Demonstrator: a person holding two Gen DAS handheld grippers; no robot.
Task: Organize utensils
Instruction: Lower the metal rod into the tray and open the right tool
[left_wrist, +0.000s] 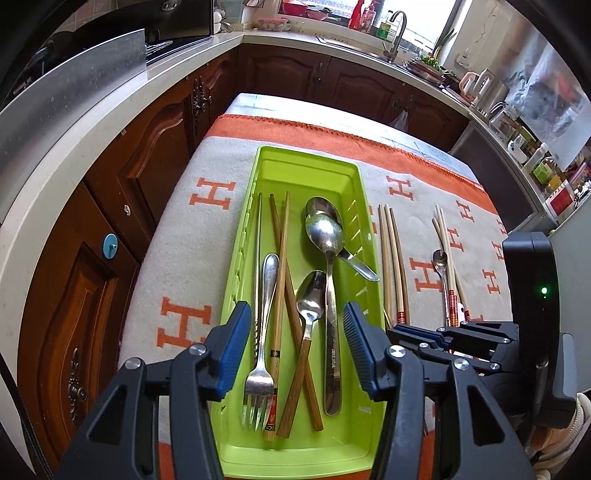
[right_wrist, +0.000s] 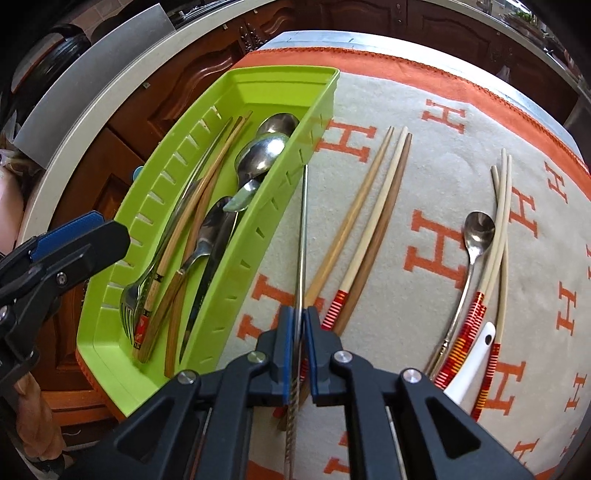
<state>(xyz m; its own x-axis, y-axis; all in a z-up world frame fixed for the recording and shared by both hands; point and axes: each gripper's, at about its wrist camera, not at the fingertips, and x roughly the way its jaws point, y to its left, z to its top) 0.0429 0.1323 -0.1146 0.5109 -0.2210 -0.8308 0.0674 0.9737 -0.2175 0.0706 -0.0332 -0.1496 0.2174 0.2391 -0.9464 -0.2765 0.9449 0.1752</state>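
Observation:
A lime-green tray (left_wrist: 266, 158) lies lengthwise on the blanket and holds a fork (left_wrist: 258, 384), several spoons (left_wrist: 325, 229), wooden chopsticks (left_wrist: 282, 266) and one metal chopstick (left_wrist: 258, 258). My left gripper (left_wrist: 295, 314) hovers open over the tray's near half, with nothing between its pads. Just right of the tray (right_wrist: 325, 74), my right gripper (right_wrist: 300, 314) is shut on a second metal chopstick (right_wrist: 303, 236), whose tip reaches the tray's right wall. On the blanket lie three chopsticks (right_wrist: 369, 206), a small spoon (right_wrist: 478, 229), pale red-banded chopsticks (right_wrist: 504, 206) and a white spoon handle (right_wrist: 472, 362).
A grey blanket (left_wrist: 424, 206) with orange H letters covers a small table. Brown wooden cabinets (left_wrist: 147, 155) and a pale counter (left_wrist: 92, 122) run along the left and back. A sink with a tap (left_wrist: 397, 33) stands at the back, jars and bottles (left_wrist: 535, 162) at right.

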